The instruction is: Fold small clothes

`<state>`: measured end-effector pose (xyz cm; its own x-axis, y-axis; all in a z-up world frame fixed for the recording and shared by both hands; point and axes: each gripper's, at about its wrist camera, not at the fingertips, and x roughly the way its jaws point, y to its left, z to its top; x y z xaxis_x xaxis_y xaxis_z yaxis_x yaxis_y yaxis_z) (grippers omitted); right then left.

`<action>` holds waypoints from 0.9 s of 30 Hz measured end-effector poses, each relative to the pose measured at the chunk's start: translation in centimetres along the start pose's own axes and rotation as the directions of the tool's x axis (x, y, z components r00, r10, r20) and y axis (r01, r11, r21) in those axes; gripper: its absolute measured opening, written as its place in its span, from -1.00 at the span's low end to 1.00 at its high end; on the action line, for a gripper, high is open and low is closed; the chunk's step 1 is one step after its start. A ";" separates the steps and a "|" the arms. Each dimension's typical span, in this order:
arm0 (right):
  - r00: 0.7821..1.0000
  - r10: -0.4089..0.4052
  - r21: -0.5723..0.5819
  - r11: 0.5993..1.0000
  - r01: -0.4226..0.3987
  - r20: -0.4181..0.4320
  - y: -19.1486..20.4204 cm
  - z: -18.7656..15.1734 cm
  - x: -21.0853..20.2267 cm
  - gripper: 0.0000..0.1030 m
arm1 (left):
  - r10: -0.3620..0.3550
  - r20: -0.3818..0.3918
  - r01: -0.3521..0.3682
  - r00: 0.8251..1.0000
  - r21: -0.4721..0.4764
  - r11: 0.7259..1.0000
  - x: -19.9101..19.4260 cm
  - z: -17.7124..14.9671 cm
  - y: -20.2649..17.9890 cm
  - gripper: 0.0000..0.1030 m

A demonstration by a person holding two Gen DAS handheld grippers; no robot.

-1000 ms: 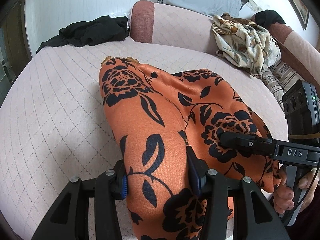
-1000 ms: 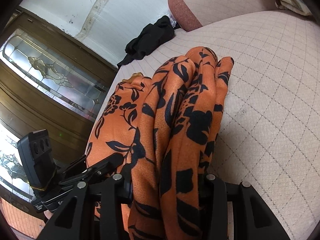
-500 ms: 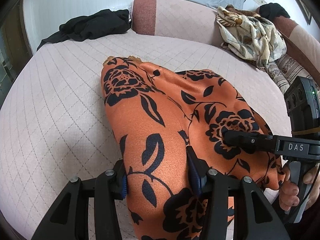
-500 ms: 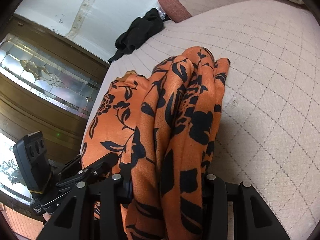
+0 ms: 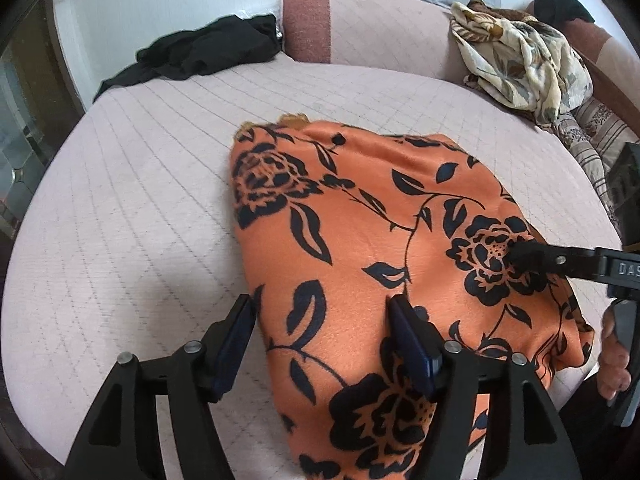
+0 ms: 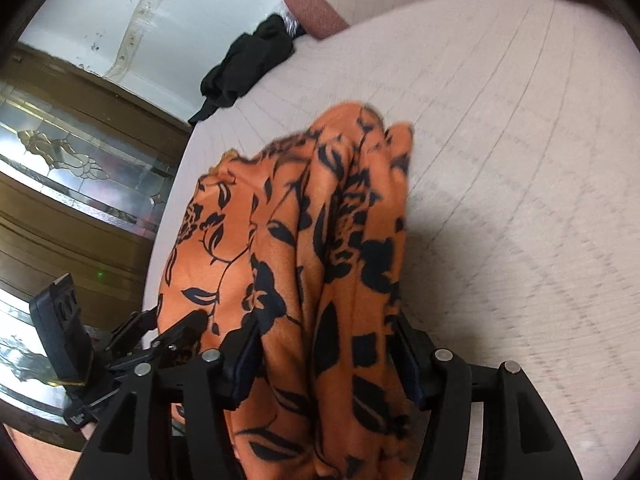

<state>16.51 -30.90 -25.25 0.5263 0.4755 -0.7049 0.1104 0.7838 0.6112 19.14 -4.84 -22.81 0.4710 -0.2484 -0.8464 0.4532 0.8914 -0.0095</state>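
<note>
An orange garment with black flowers [image 5: 360, 240] lies folded over on the pink quilted bed [image 5: 140, 200]. My left gripper [image 5: 320, 308] stands over its near edge with jaws opening. Its left pad is clear of the cloth and its right pad rests on the fabric. My right gripper [image 6: 326, 332] straddles the bunched right side of the garment [image 6: 320, 240]. Its jaws are opening too, and the folds sit loose between the pads. In the left wrist view one right finger [image 5: 532, 256] lies on the cloth. In the right wrist view the left gripper [image 6: 180, 332] sits at the garment's left edge.
A black garment [image 5: 208, 52] lies at the bed's far left by the wall. A beige leaf-print cloth [image 5: 520, 60] hangs over the padded headboard [image 5: 380, 20]. A striped cushion [image 5: 600, 136] is at the right. A wood-and-glass cabinet [image 6: 80, 168] stands beside the bed.
Both pairs of jaws have widened. The left gripper's left pad has come off the garment's edge. The folds in the right gripper have slackened, and that gripper shifted slightly.
</note>
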 end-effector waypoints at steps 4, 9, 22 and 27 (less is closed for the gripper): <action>0.991 -0.059 -0.112 0.991 0.072 0.120 1.7 -0.5 -2.7 0.19 | 0.094 0.060 -0.095 0.994 0.024 0.995 -1.9 -0.6 0.2 0.37; 0.974 0.061 -0.327 0.945 0.014 0.217 5.3 -2.6 -5.8 -0.31 | 0.210 0.105 -0.217 0.972 0.057 0.974 -3.4 -1.4 0.5 0.37; 0.999 -0.047 -0.297 0.954 0.046 0.004 6.1 -3.1 -0.1 -0.34 | 0.210 0.048 -0.213 0.976 0.063 0.975 -2.0 -1.4 1.4 0.42; 0.996 -0.001 -0.263 0.964 0.026 0.095 7.0 0.4 -1.1 -0.27 | 0.189 0.055 -0.188 0.980 -0.024 0.982 -1.8 -0.2 2.7 0.42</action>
<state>17.05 -26.13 -20.06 0.6037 0.4351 -0.6680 -0.1020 0.8732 0.4766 19.38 -1.95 -21.39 0.5888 -0.0957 -0.8026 0.3384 0.9309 0.1373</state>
